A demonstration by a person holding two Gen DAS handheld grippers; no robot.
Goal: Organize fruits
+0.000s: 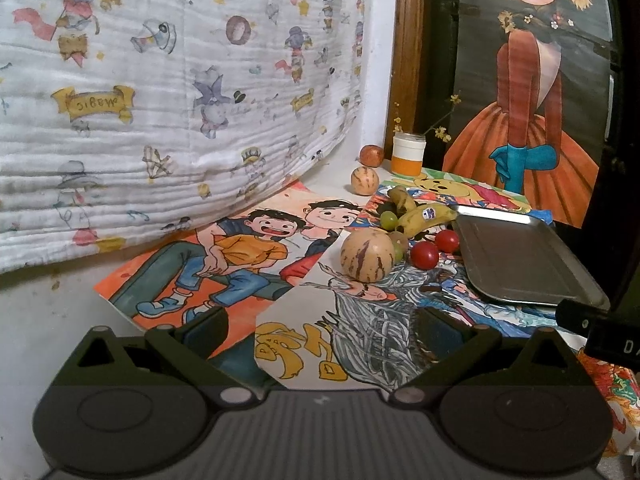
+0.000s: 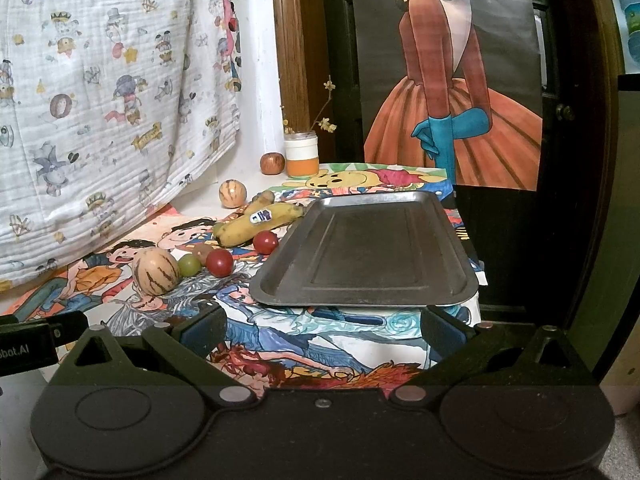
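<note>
Nearest the cameras, both tools are being held low over the picture-covered table, and nothing is being gripped. The left gripper [image 1: 320,332] is being kept with its jaws wide apart, and the right gripper [image 2: 324,330] is likewise being held spread and empty.

Just beyond, at about one o'clock in the left wrist view and at twelve o'clock in the right, the metal tray [image 2: 456,276] is being left bare; no fruit is lying in it. One corner of it is being seen to overhang the table edge nearest the right gripper.

At about eleven o'clock in the right view, the fruits are being left clustered: the large striped melon [image 2: 156,271], a green grape [image 2: 189,265], two red tomatoes [image 2: 219,262], and behind them the bananas [image 2: 258,222], one bearing a sticker. Farther off, a small striped melon [image 2: 232,193] is being left apart, and farthest, a red apple [image 2: 272,163] is standing just beside the orange-and-white jar [image 2: 302,154].

Several risks are being judged likely. The round fruits could be sent rolling off if nudged by a finger. A tomato or grape could be crushed by too firm a grip. The tray could be tipped if weight is set on its overhanging corner.
</note>
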